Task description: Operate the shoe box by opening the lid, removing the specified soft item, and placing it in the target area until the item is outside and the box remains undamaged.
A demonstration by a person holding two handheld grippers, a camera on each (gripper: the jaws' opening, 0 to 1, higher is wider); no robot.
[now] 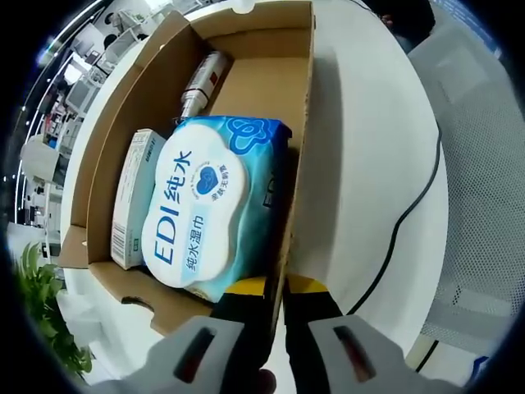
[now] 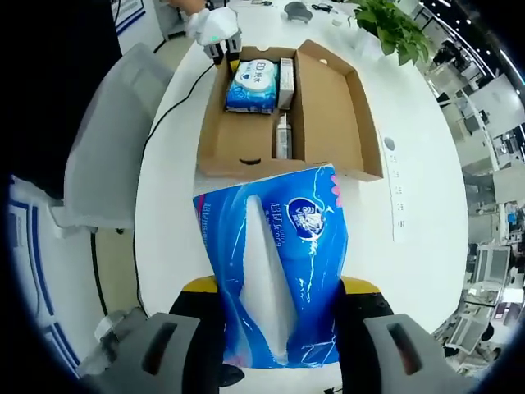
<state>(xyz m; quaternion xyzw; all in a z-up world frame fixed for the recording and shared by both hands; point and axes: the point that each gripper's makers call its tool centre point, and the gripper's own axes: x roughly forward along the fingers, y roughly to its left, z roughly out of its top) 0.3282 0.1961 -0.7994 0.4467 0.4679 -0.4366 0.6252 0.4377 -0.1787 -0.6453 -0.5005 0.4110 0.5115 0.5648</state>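
The blue tissue pack (image 2: 277,267) is clamped between the jaws of the right gripper (image 2: 279,328), already outside the shoe box (image 2: 328,107) and above the white table (image 2: 164,205). It should be lowered level onto bare table beside the box — released only once it rests flat. The left gripper (image 1: 275,300) is closed on the box wall — that hold should be kept light so the cardboard is not creased.

"EDI 纯水" and "纯水湿巾" on the wet-wipes pack (image 1: 201,209) lid (smaller print unreadable)
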